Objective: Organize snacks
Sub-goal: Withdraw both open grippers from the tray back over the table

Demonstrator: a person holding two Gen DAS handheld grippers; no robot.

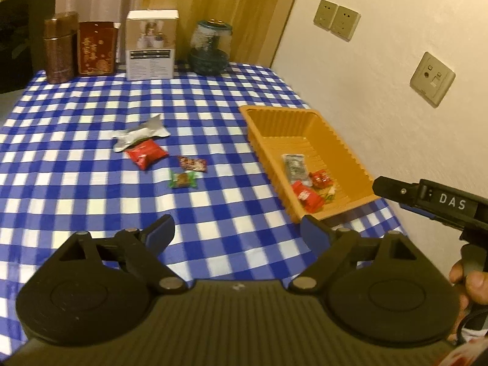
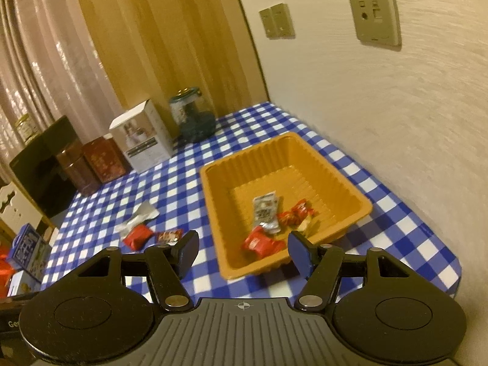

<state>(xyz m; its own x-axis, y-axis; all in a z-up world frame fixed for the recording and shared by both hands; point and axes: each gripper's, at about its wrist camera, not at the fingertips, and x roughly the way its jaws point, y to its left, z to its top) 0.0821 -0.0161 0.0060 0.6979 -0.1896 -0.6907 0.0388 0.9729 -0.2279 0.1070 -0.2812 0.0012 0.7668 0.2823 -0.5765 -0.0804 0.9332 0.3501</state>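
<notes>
Left gripper (image 1: 236, 233): nearest in its own view; blue-padded jaws spread wide, nothing between them, above bare checked cloth.
Right gripper (image 2: 242, 251): jaws apart at a middling gap, empty, hanging over the near end of the tray; from the left view only its black body shows at the right edge, with a hand (image 1: 466, 283) on the grip.
Orange tray (image 2: 213, 183): thin ribbed plastic, rectangular, long axis running away from the cameras beside the wall.
Tray contents: red packet (image 2: 259, 242) nearest, grey-silver sachet (image 2: 265, 210) lying lengthwise along the tray, small red wrappers (image 2: 296, 213) just beside it.
Loose snacks: green-ended candy (image 1: 183, 179), dark red patterned packet (image 1: 192, 163), glossy red pillow packet (image 1: 146, 153) and crumpled silver wrapper (image 1: 140, 132), left of the tray, well apart from it.
Left view only: the green-ended candy.
Right view only: blue box (image 2: 27, 250) beyond the table's left edge.
Tablecloth (image 1: 76, 167): blue and white check.
Far edge: brown tin (image 1: 59, 47), red tin (image 1: 97, 48), white carton (image 1: 151, 45), glass jar (image 1: 209, 47) in a row.
</notes>
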